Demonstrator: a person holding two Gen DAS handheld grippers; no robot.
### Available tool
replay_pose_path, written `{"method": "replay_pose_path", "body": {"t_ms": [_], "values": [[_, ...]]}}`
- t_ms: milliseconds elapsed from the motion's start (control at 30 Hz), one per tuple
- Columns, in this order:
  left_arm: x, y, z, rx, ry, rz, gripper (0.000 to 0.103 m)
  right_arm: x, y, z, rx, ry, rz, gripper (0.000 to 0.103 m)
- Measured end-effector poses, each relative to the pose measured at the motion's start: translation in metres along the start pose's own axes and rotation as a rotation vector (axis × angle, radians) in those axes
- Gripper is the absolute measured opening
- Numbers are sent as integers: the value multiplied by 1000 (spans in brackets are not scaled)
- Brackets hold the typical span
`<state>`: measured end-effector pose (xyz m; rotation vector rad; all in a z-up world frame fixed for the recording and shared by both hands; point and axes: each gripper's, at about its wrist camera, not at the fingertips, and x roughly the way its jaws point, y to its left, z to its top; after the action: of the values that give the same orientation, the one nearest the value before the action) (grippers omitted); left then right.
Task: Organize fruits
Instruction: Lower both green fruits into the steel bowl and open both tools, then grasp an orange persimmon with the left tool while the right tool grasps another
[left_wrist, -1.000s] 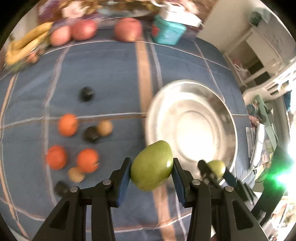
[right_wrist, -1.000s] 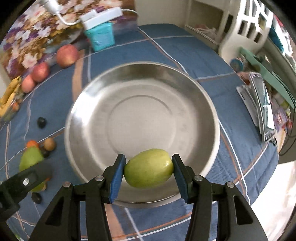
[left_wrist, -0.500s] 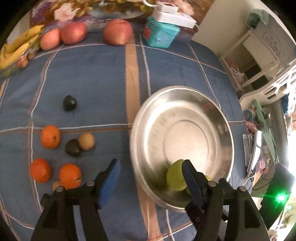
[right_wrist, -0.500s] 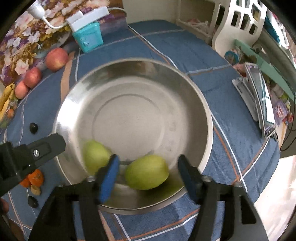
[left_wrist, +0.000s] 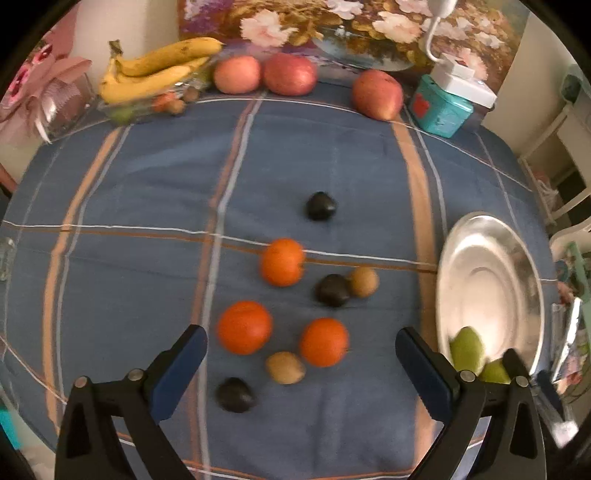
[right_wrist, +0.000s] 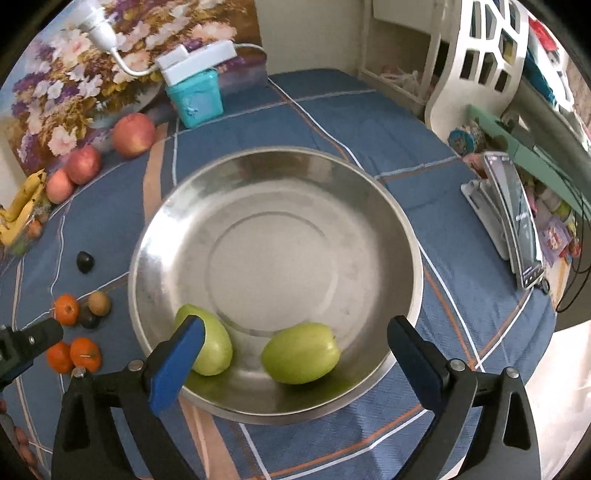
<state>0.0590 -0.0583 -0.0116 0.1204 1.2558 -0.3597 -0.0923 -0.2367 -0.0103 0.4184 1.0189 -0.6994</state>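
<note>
Both tools are opening with nothing between their jaws: left tool (left_wrist: 301, 365) over 3 oranges (left_wrist: 244, 327) on the worktop (left_wrist: 147, 206), right tool (right_wrist: 295, 354) over the bowl (right_wrist: 369, 206) holding 2 green fruits (right_wrist: 301, 352).

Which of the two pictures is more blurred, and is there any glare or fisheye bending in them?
Left wrist view: motion blur smears the oranges, the dark fruits and the steel bowl, whose inside glares white; the tablecloth stripes bow outward. Right wrist view: sharper; the two green fruits are crisp, the bowl shows only soft reflections, overexposed floor at lower right.
</note>
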Motion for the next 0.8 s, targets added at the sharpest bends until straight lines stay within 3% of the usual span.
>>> {"method": "replay_pose_path", "body": {"t_ms": [233,367,567,800], "values": [[-2,55,-10,-157,-16,-14,103,-18,35,-4,-58,-41,44,99],[-11,84,-12,-215,-107,36,103,-27,65,-3,-74,-4,87,99],[-4,117,-8,-321,-96,28,103,-30,119,0,-141,37,142,99],[7,120,-4,-270,-45,9,103,-9,165,3,-179,114,224,99]]}}
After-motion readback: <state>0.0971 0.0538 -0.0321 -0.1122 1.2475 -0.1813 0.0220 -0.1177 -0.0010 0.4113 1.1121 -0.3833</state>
